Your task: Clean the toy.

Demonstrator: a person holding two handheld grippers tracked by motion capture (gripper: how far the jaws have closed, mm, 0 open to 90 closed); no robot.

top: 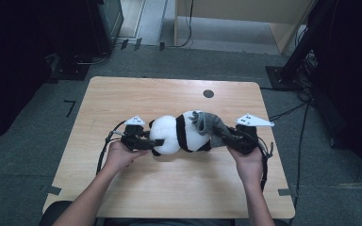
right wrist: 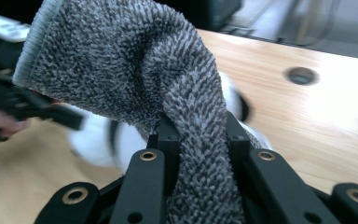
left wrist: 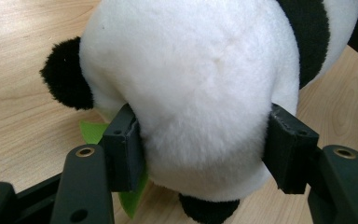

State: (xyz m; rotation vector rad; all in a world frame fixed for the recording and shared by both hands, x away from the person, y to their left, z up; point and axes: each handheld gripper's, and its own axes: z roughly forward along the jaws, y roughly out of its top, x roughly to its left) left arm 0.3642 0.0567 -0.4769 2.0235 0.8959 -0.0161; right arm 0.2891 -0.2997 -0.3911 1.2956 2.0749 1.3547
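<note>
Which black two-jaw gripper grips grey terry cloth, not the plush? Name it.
The right gripper: its jaws pinch the grey terry cloth. The left gripper clamps the white-and-black panda plush.

Black hand-held gripper (top: 147, 144), brass-ringed screw holes, grey three-cornered plate (top: 253, 121)

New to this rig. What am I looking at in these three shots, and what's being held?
No robot here: a person holds a hand-held pair of tongs in each hand. The high view looks down on a wooden table. The other two cameras ride on the tongs and look along their black jaws. The left tongs are closed on the white body of a plush panda, which lies on the table; the left gripper view shows the jaws pressing into its fur, with a green tag underneath. The right tongs pinch a grey terry cloth that drapes over the panda.
</note>
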